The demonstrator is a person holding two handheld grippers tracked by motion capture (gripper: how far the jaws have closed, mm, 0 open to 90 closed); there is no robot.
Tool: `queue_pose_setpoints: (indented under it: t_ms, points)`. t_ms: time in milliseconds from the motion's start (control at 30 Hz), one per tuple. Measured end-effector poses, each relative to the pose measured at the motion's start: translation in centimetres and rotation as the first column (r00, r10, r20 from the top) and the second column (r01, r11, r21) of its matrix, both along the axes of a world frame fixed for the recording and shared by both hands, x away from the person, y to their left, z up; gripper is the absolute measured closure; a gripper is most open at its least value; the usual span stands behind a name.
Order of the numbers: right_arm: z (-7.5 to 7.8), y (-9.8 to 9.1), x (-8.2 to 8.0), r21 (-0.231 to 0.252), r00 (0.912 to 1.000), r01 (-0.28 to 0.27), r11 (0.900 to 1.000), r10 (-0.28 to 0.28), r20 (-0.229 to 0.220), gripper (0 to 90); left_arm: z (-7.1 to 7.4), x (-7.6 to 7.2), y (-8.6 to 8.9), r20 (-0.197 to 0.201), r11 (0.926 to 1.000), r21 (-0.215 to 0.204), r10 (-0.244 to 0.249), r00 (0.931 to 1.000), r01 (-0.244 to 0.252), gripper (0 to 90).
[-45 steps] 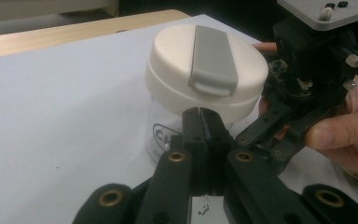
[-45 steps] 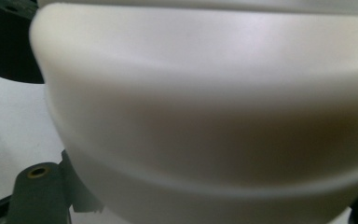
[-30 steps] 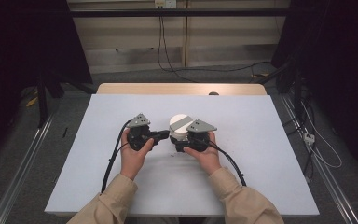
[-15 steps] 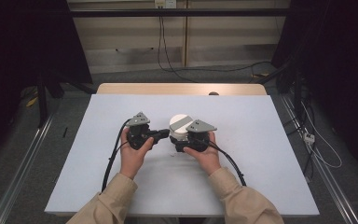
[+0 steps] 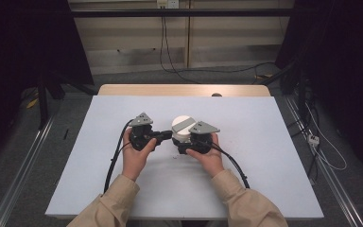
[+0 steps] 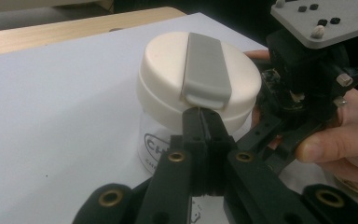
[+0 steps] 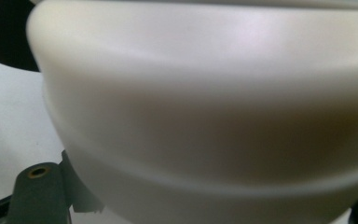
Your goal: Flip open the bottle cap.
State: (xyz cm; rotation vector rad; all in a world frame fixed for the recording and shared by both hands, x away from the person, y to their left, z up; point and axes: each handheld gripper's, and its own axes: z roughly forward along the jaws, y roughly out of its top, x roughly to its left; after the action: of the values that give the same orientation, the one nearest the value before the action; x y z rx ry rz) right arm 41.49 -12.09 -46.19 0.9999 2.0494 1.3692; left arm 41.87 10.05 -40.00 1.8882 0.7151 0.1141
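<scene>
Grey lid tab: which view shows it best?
Left gripper view: the grey tab runs across the cream lid, whole and sharp, its end just above the shut left gripper. High view shows it small as a grey stripe. Right gripper view is too close, a blurred lid wall.

One jar point(image 5: 184, 131) with one cream lid point(image 6: 200, 79), two tongs, left point(image 5: 165, 136) and right point(image 5: 183, 146), one table point(image 5: 264, 142).

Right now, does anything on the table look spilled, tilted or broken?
Nothing stands out. The clear jar with the cream lid stands upright on the white table, with no spill around it. The left gripper, fingers shut, sits at the lid's grey flap.
</scene>
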Motion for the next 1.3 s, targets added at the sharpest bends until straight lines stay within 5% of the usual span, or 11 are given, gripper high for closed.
queue_pose_setpoints:
  t_ms: [1300]
  points:
    - [0.0,0.0,0.0,-0.002,1.0,-0.001,1.0,0.001,-0.002,18.5,2.6,0.8,-2.0,0.013,1.0,0.0,-0.001,0.9999,0.001,90.0]
